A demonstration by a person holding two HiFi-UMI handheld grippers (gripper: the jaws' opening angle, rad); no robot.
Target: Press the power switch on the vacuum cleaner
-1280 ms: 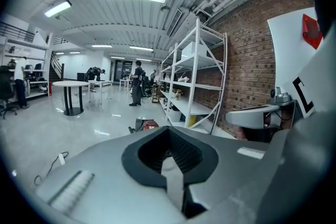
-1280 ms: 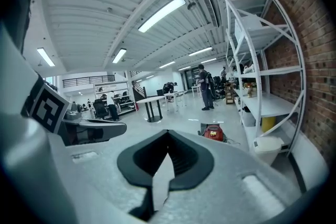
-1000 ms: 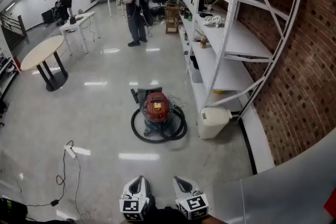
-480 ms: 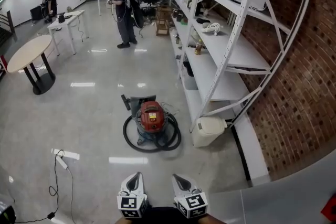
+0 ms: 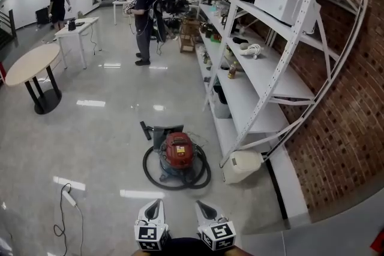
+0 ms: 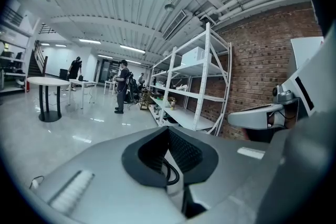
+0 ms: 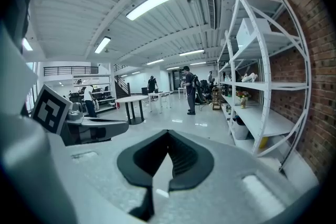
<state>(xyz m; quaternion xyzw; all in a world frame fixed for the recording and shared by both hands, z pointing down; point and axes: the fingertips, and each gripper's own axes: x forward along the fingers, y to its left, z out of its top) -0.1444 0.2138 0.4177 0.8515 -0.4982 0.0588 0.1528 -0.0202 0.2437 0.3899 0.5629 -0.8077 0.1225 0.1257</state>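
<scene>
Red-topped canister vacuum cleaner mid-frame, well ahead; left tool & right tool at bottom edge, jaws together, empty, prob. closed tips for pressing.

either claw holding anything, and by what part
Nothing is held: the left claw and right claw are both shut and empty, apart from the vacuum cleaner.

The vacuum cleaner, a canister unit with a red domed top, stands upright on the glossy floor near the white shelving, its black hose looped around the base.
</scene>
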